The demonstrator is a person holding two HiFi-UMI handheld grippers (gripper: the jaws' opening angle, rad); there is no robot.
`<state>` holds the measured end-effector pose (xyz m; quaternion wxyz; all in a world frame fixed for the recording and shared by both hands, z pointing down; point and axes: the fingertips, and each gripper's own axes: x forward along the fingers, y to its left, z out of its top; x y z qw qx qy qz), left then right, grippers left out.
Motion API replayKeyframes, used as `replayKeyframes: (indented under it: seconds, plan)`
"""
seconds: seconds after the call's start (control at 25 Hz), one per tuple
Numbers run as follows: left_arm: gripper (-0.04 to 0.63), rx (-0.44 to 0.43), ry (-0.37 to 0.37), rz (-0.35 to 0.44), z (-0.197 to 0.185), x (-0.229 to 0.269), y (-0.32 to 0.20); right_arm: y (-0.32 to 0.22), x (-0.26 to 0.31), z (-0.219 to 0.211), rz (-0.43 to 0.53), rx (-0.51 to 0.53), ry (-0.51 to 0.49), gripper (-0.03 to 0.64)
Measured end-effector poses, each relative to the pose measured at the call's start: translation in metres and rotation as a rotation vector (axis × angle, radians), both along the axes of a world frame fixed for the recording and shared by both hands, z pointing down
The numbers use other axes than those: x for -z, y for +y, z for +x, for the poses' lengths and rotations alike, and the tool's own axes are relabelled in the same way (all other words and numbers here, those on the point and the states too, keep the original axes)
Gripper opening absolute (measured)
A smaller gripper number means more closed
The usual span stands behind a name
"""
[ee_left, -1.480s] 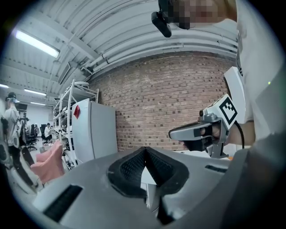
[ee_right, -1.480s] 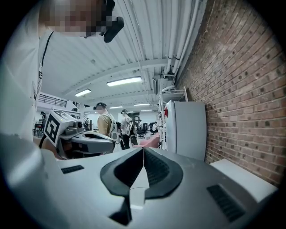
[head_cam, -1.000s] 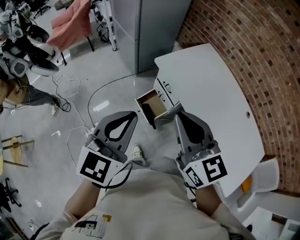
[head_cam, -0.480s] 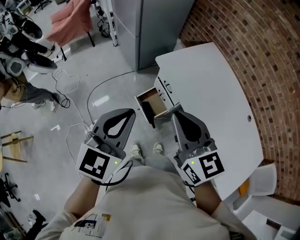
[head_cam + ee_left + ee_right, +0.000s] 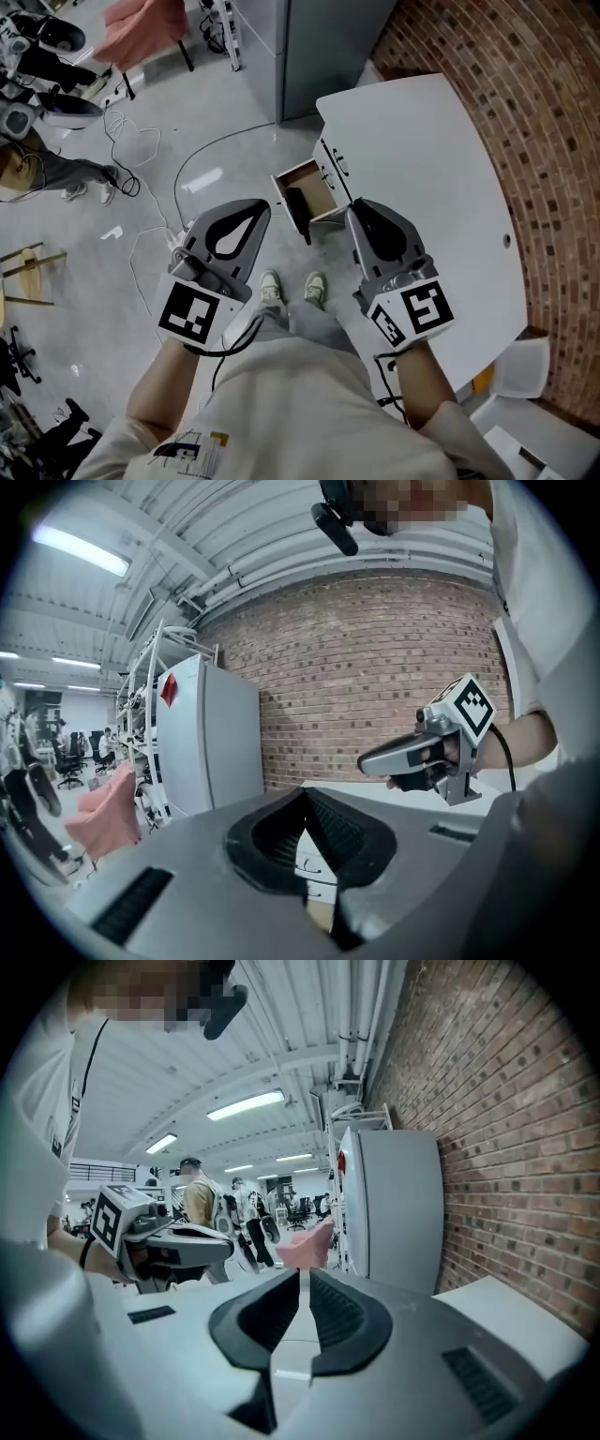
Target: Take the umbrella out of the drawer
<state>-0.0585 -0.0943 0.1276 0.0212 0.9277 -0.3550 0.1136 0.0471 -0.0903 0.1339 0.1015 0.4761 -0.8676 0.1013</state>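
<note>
A wooden drawer (image 5: 302,180) stands pulled out from the white cabinet (image 5: 422,169). A dark, long thing, probably the umbrella (image 5: 298,210), lies inside it near the front. In the head view my left gripper (image 5: 263,206) is shut and empty, just left of the drawer and nearer to me. My right gripper (image 5: 352,208) is shut and empty too, at the drawer's right front corner. In the left gripper view the shut jaws (image 5: 303,793) point at the cabinet's drawer fronts (image 5: 315,874). The right gripper view has its jaws (image 5: 305,1277) aimed across the room.
A brick wall (image 5: 525,112) runs behind the cabinet and a tall grey locker (image 5: 309,47) stands beside it. Cables (image 5: 141,159) trail over the grey floor to the left. A pink chair (image 5: 141,28) stands farther back. My shoes (image 5: 291,286) are below the drawer.
Both grippers have sunk a little and edged towards the drawer, still shut. Both my shoes now show between them, and the drawer sits higher in the head view.
</note>
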Motion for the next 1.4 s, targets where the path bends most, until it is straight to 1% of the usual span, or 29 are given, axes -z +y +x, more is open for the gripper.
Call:
replayKeyframes:
  seconds: [0.12, 0.16, 0.2, 0.28, 0.36, 0.48, 0.68, 0.84, 1.0, 1.16, 1.24, 1.32, 1.4]
  plan:
    - [0.008, -0.016, -0.025, 0.016, 0.007, -0.012, -0.014, -0.012, -0.020, 0.001, -0.021, -0.014, 0.006, 0.017]
    - [0.008, -0.028, -0.024, 0.023, 0.011, -0.017, -0.018, -0.016, -0.027, 0.002, -0.029, -0.023, 0.003, 0.032]
    - [0.008, -0.042, -0.021, 0.031, 0.017, -0.021, -0.021, -0.022, -0.035, 0.003, -0.039, -0.027, -0.002, 0.066]
    - [0.008, -0.071, -0.021, 0.039, 0.025, -0.034, -0.027, -0.031, -0.058, 0.004, -0.076, -0.027, -0.016, 0.091]
    - [0.008, -0.076, -0.013, 0.020, 0.030, -0.051, -0.033, -0.040, -0.086, 0.006, -0.120, -0.036, -0.030, 0.108]
    - [0.008, -0.064, 0.004, -0.021, 0.030, -0.080, -0.042, -0.053, -0.128, 0.013, -0.165, -0.071, -0.021, 0.124]
    - [0.008, -0.052, -0.023, -0.053, 0.029, -0.129, -0.057, -0.067, -0.189, 0.020, -0.220, -0.093, 0.004, 0.124]
    - [0.008, -0.050, -0.051, -0.098, 0.031, -0.180, -0.065, -0.070, -0.240, 0.021, -0.265, -0.096, 0.023, 0.129]
    - [0.008, -0.089, -0.074, -0.088, 0.041, -0.236, -0.070, -0.073, -0.300, 0.023, -0.293, -0.122, 0.057, 0.147]
    - [0.008, -0.048, -0.120, -0.123, 0.042, -0.299, -0.073, -0.069, -0.364, 0.026, -0.323, -0.146, 0.082, 0.149]
    - [0.008, -0.049, -0.134, -0.131, 0.043, -0.330, -0.073, -0.072, -0.397, 0.031, -0.313, -0.166, 0.101, 0.149]
    - [0.008, -0.057, -0.135, -0.151, 0.043, -0.358, -0.071, -0.074, -0.429, 0.031, -0.311, -0.161, 0.120, 0.149]
    - [0.008, -0.057, -0.124, -0.189, 0.043, -0.387, -0.067, -0.073, -0.461, 0.030, -0.323, -0.149, 0.135, 0.149]
